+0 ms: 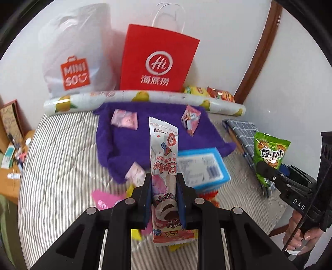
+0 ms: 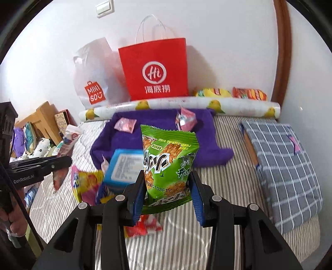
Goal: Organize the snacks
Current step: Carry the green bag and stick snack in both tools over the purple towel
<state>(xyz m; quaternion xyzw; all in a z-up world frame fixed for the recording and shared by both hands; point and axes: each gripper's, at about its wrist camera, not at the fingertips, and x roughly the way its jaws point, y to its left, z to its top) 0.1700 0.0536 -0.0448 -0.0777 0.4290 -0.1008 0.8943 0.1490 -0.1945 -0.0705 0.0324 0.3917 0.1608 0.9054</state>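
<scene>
This is looking like a bedroom in a home. A bed with a striped quilt (image 2: 186, 238) is filling the view, and a purple towel (image 2: 157, 137) is lying on it. At twelve o'clock a red paper bag (image 2: 155, 68) and a white shopping bag (image 2: 93, 83) are leaning on the white wall (image 2: 228, 41). At nine o'clock a wooden bedside table (image 1: 12, 180) is standing with small items. A light switch (image 2: 104, 8) is sitting at eleven o'clock.

On the bed (image 2: 207, 238), my towel (image 2: 157, 133) lies before the roll (image 2: 186, 103). Behind the roll stand two bags: paper bag (image 2: 155, 68) right, plastic bag (image 2: 93, 83) left. A box (image 2: 124, 164) sits on the towel's near edge; folded cloth (image 2: 284, 157) lies right.
</scene>
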